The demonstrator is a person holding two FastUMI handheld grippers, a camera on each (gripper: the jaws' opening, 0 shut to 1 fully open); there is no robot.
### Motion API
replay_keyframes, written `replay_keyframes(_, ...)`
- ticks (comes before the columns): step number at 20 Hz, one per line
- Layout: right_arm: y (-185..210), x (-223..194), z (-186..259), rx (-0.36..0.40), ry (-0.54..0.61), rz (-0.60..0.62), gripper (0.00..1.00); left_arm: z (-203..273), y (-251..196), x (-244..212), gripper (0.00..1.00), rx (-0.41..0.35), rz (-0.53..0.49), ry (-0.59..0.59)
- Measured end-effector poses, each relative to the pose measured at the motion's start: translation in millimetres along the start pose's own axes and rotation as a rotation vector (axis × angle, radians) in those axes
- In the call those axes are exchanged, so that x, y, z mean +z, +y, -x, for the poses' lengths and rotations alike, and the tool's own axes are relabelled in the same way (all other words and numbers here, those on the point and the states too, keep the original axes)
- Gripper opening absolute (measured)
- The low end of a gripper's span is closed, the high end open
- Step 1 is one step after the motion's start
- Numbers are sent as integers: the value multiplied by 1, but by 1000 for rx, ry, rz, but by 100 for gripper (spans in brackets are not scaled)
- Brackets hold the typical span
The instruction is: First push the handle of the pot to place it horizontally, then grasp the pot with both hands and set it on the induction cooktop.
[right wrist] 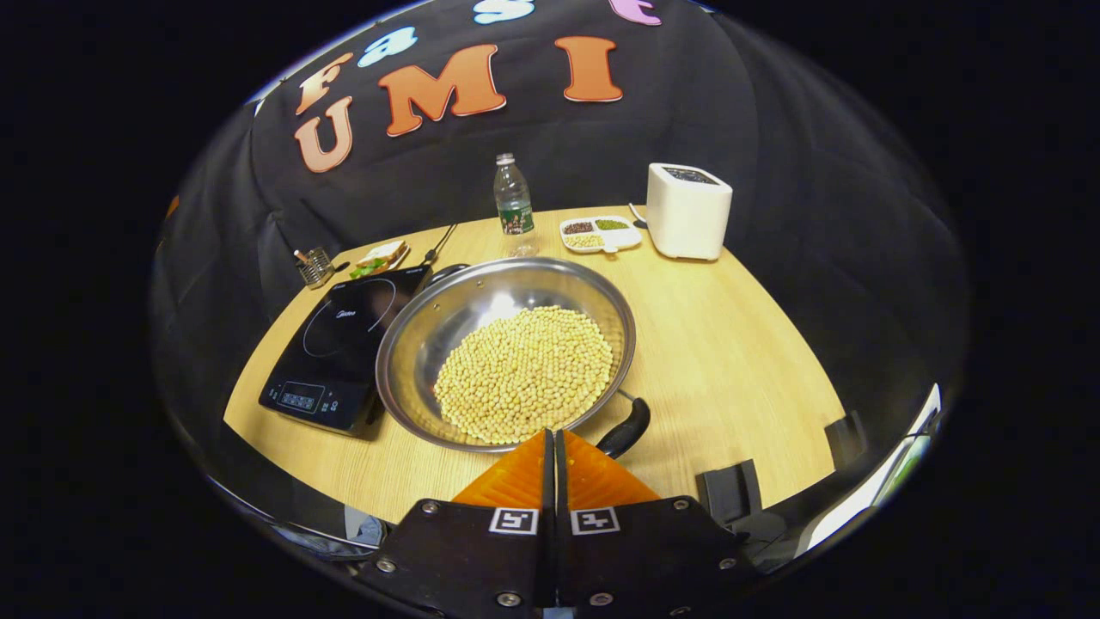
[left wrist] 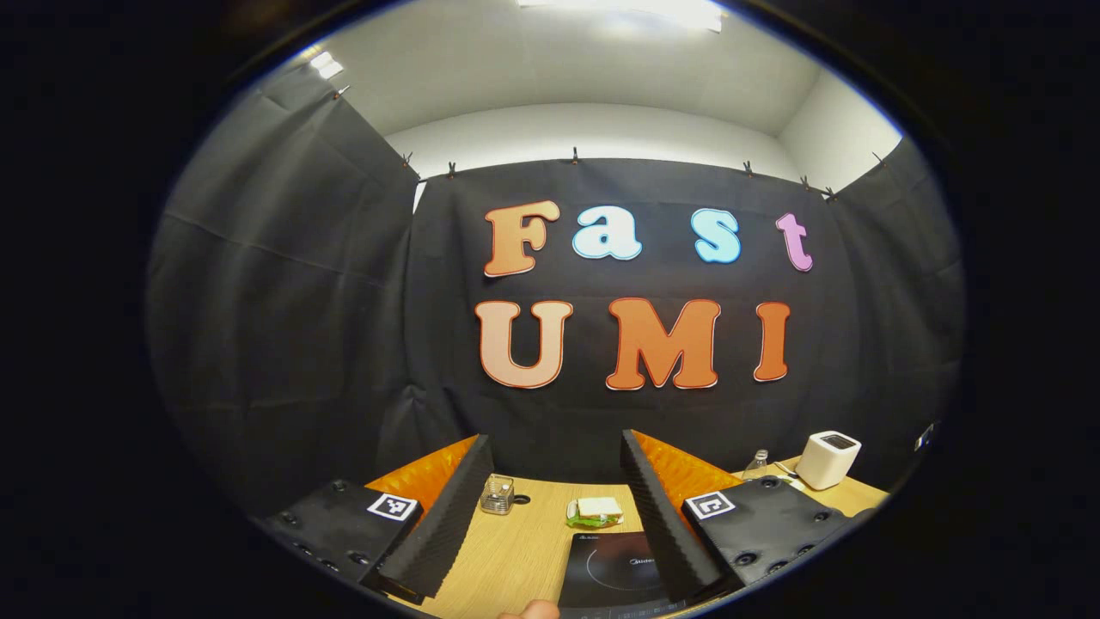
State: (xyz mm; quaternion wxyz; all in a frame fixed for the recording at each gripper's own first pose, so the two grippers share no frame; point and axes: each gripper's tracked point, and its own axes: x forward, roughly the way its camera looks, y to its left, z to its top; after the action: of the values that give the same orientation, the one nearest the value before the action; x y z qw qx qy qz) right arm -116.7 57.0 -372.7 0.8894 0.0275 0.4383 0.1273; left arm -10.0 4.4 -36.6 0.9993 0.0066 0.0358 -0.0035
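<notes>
Wooden table [right wrist: 730, 344] lies ahead of my right gripper [right wrist: 554, 447], whose fingers are pressed together on nothing. Just beyond its tips sits the pot [right wrist: 507, 352] of beans, handle [right wrist: 625, 430] angled to the tips' right, induction cooktop [right wrist: 344, 344] left. My left gripper [left wrist: 550, 490] hangs released. Step one pending: nudge handle horizontal.

i see a shiny silver pot [right wrist: 507, 344] heaped with pale yellow beans [right wrist: 524, 374], its handle [right wrist: 625, 428] black. the induction cooktop [right wrist: 344, 344] is glossy black with thin white ring markings. the table [right wrist: 730, 344] is light wood grain. a white box-shaped appliance [right wrist: 687, 211], a clear bottle [right wrist: 514, 206] with a green label, and a white tray [right wrist: 600, 234] holding brown, green and yellowish heaps sit behind.
</notes>
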Motion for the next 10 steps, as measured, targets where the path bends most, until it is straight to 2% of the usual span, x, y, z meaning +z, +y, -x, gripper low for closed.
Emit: replay_keyframes(10,2,-27,-24,-9,96,-4,0,-4,1,-6,99,1,-3,9)
